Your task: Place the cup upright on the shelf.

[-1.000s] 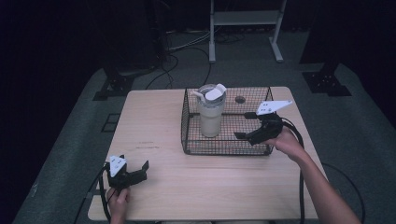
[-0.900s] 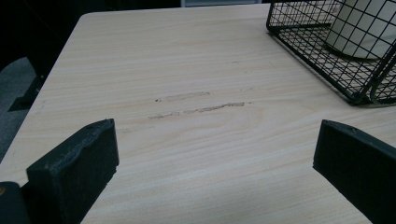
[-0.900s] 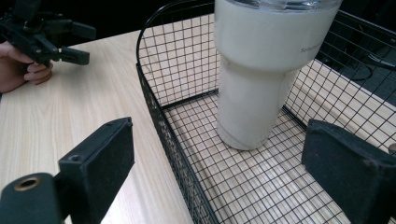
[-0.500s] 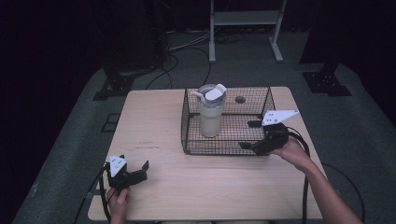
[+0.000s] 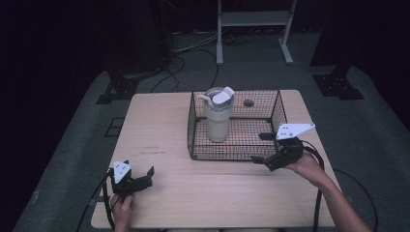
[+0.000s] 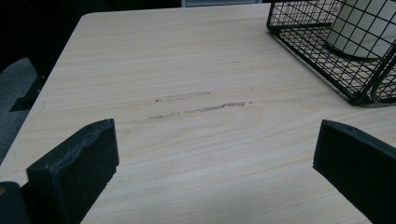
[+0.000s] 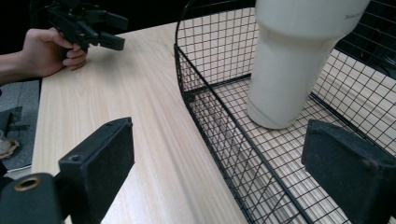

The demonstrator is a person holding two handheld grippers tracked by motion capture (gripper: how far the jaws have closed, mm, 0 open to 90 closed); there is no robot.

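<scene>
A cream tumbler (image 5: 218,116) with a lid and straw stands upright inside a black wire basket (image 5: 234,152) on the wooden table (image 5: 159,125). My right gripper (image 5: 261,147) is open at the basket's front right corner, its jaws straddling the basket's front wall; the tumbler (image 7: 294,60) and the basket (image 7: 210,107) fill its own view. My left gripper (image 5: 145,175) rests open near the table's front left, empty, facing the bare tabletop (image 6: 196,84) with the basket's corner (image 6: 359,95) at the upper right.
A round hole (image 5: 248,103) is in the tabletop behind the basket. The floor beyond holds cables (image 5: 193,48) and a metal stand (image 5: 251,29). Bare tabletop lies between the two grippers. The other hand and its gripper (image 7: 86,25) appear far off in the right gripper view.
My right gripper has drawn back out of the basket, down and toward the table's front right, to its front right corner. The left gripper has stayed still.
</scene>
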